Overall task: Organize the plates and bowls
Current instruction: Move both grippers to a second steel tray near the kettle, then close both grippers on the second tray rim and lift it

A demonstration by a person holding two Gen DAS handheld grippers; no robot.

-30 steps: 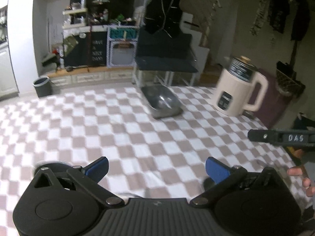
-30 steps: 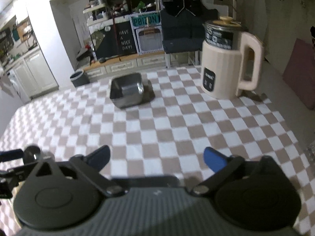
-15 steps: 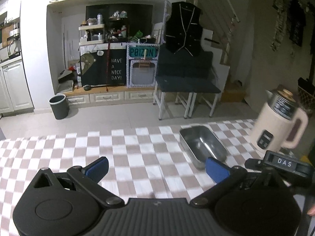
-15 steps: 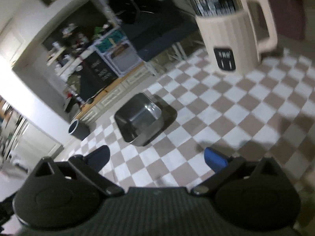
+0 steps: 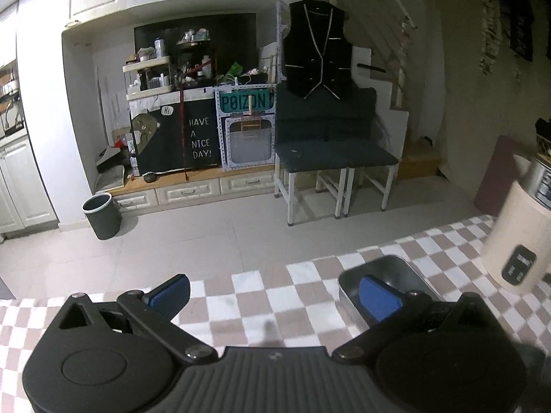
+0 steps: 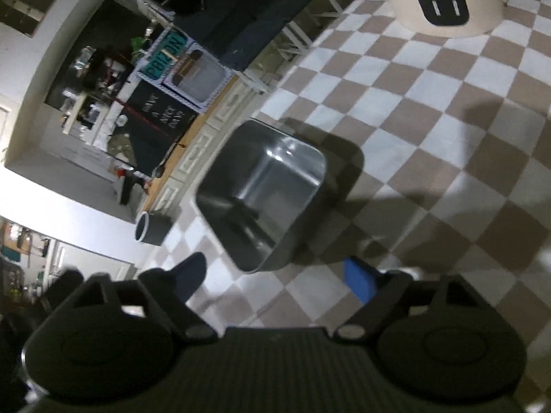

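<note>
- Left wrist view: the left gripper [image 5: 273, 292] has its jaws wide apart and empty, held level above the checked bench [image 5: 248, 306], probably waiting while the other hand works. The steel bowl [image 5: 389, 272] lies at about two o'clock, partly hidden behind the right-hand jaw, with the cream kettle [image 5: 516, 241] further toward three o'clock.
- Right wrist view: the right gripper [image 6: 272, 275] is rolled to one side, jaws apart with nothing between them, likely lining up on the bowl's rim. The steel bowl [image 6: 265, 199] sits at twelve o'clock, its near corner just ahead of the gap; whether a jaw touches it I cannot tell.

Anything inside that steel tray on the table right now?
The steel tray looks empty: the right wrist view shows only its bare, reflective floor. In the left wrist view, the left gripper's finger covers part of it.
</note>
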